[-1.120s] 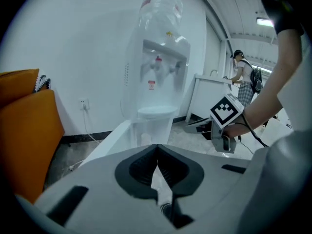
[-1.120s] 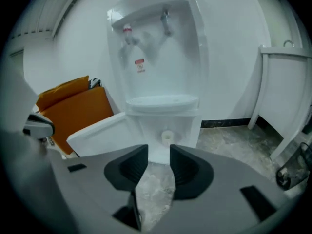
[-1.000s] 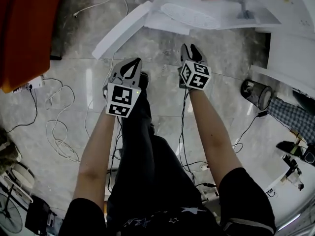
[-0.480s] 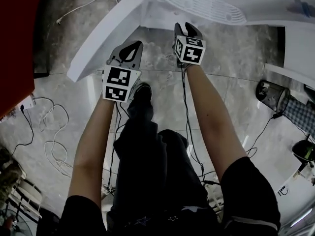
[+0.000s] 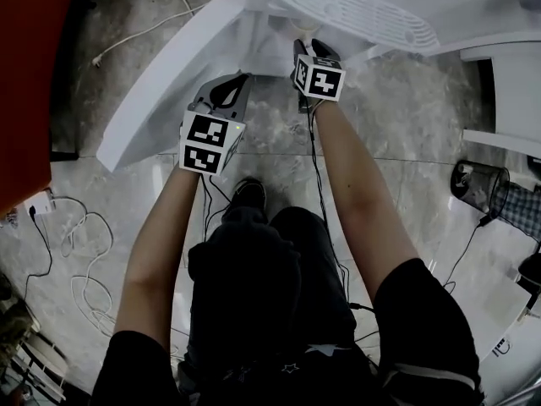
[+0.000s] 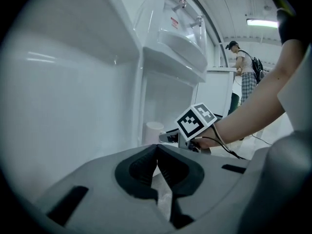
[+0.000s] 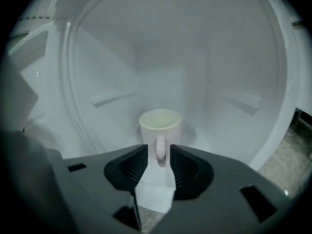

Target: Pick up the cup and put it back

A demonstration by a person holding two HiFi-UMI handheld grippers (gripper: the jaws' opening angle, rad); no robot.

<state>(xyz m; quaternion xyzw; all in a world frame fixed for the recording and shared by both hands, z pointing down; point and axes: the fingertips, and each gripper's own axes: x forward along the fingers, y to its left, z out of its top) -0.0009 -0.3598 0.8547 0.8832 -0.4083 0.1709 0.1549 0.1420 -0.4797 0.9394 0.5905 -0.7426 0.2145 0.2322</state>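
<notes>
A white mug (image 7: 160, 126) stands upright inside the white cabinet (image 7: 229, 57) under the dispenser, its handle turned toward me. My right gripper (image 7: 159, 152) is open. Its jaws have just been opening, and the mug's handle sits between the tips with a small gap on each side. In the head view the right gripper (image 5: 304, 53) reaches into the cabinet opening. My left gripper (image 5: 226, 91) hovers to its left by the open door, shut with nothing in it (image 6: 156, 147). From the left gripper view the mug (image 6: 155, 132) shows just beyond the right gripper's marker cube (image 6: 196, 122).
The cabinet's white door (image 5: 161, 74) swings open to the left. A slotted drip tray (image 5: 355, 11) juts out above the opening. Cables (image 5: 84, 252) lie on the stone floor at left, a dark bin (image 5: 478, 189) at right. A person (image 6: 243, 77) stands far off.
Both grippers have moved forward and down toward the white cabinet. The right one now reaches into its opening, and the left one has come alongside the open door.
</notes>
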